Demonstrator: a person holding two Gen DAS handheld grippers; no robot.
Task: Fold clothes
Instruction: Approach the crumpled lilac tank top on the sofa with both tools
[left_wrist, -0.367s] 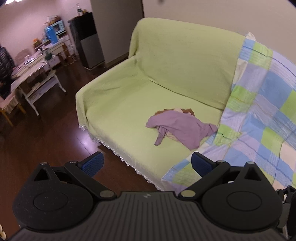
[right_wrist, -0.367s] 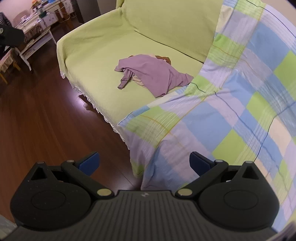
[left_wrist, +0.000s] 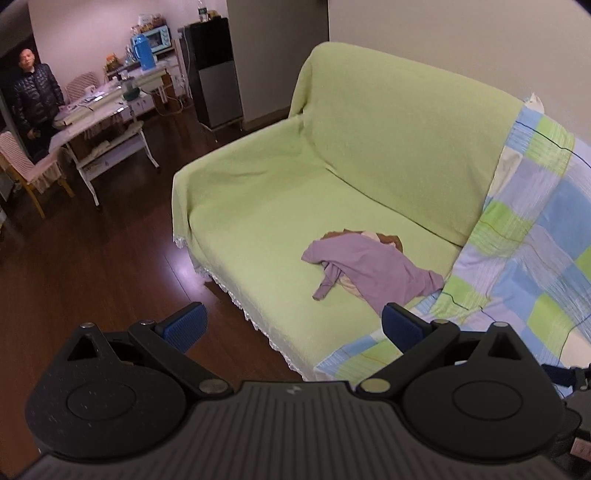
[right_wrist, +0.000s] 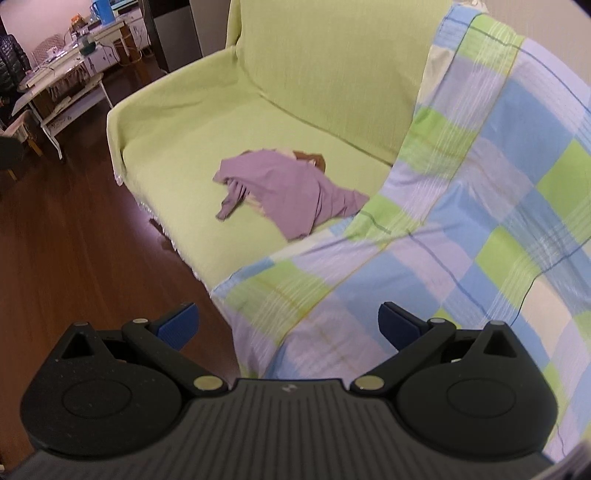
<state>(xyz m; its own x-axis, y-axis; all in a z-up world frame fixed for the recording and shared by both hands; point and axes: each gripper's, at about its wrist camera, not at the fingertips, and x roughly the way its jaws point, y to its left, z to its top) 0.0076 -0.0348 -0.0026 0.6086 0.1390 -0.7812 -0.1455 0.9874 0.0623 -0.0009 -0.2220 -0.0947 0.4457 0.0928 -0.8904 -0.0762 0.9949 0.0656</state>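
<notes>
A crumpled purple garment (left_wrist: 373, 271) lies on the green-covered sofa seat (left_wrist: 266, 236), on top of a beige and a brown piece of cloth (left_wrist: 388, 238). It also shows in the right wrist view (right_wrist: 291, 188). My left gripper (left_wrist: 293, 326) is open and empty, held above the sofa's front edge, well short of the garment. My right gripper (right_wrist: 288, 323) is open and empty, over the checked blanket (right_wrist: 461, 236) at the sofa's right part.
The checked blanket (left_wrist: 535, 240) drapes over the sofa's right side. Dark wooden floor (left_wrist: 92, 266) lies to the left. A white table (left_wrist: 99, 122) with chairs, a person in a dark jacket (left_wrist: 33, 99) and a black cabinet (left_wrist: 214, 85) are at the back left.
Both grippers have shifted and tilted slightly, so the sofa and garment sit a little differently in view. The person at the back left has come into the left view. Nothing was grasped.
</notes>
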